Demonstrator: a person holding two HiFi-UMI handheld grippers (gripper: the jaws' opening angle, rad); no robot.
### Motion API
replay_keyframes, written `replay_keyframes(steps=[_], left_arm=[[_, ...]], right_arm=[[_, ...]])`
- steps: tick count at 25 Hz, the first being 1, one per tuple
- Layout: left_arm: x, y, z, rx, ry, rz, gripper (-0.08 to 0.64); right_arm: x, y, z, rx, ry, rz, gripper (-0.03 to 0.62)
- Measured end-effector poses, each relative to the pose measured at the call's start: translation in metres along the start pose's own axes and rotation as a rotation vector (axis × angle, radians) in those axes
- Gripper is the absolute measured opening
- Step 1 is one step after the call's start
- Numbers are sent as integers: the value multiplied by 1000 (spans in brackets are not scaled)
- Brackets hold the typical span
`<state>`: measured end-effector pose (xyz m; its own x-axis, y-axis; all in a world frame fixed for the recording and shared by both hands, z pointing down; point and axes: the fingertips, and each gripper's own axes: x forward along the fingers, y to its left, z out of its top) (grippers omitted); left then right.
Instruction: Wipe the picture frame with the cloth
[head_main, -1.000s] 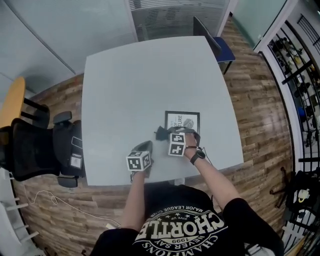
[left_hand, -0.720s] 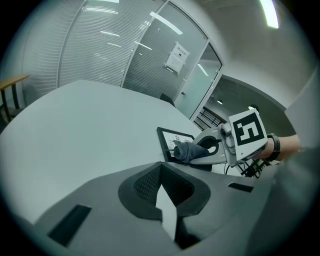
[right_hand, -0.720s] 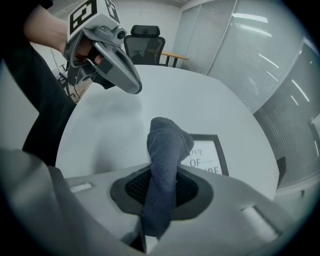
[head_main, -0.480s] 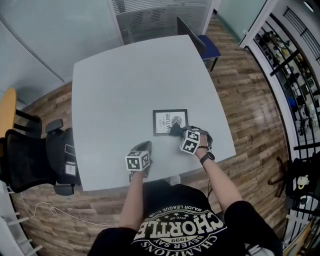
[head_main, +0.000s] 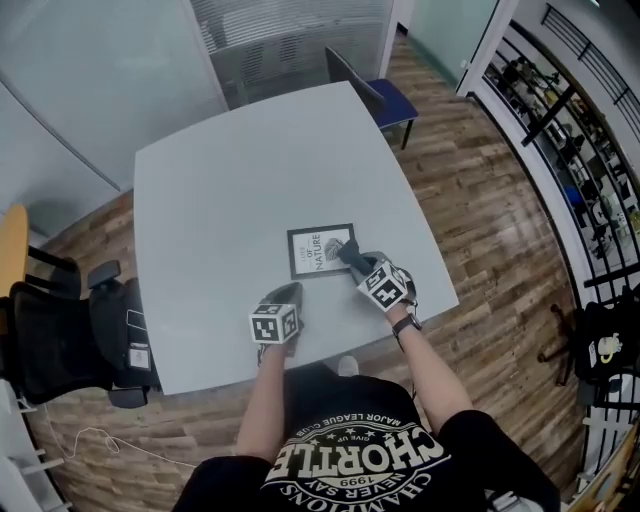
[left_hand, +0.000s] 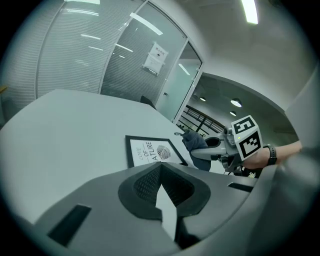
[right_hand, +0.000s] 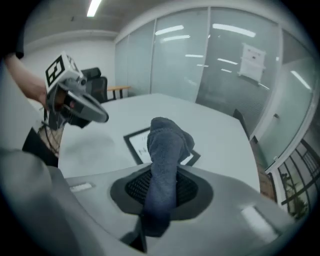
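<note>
Head view: right gripper (head_main: 352, 260), jaws pinching the cloth (head_main: 344, 249), hangs over the right end of the picture frame (head_main: 312, 251); left gripper (head_main: 287, 294) (jaws pressed together, empty) sits short of it.

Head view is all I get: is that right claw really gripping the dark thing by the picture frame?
Observer: Yes. The right gripper view shows the right claw shut on a blue-grey cloth, which bunches up past its tips.
Visitor: And the other claw, is it carrying anything?
Observer: No. The left gripper view shows the left claw closed on nothing, pointing toward the picture frame.
</note>
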<state>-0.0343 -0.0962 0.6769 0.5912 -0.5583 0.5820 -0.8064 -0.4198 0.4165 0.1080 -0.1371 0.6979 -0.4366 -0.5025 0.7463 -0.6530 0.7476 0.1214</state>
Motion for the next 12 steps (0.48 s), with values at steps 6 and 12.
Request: replay_keyframes(steps=[6,12], left_arm=[[-15,-33,77,119,-149,-2,-3],[-51,-69,176,274,-361,38,-3]], right_arm=[[-77,-40,94,149,-411,-194,71],[-171,-69,156,228,-664,-317,71]])
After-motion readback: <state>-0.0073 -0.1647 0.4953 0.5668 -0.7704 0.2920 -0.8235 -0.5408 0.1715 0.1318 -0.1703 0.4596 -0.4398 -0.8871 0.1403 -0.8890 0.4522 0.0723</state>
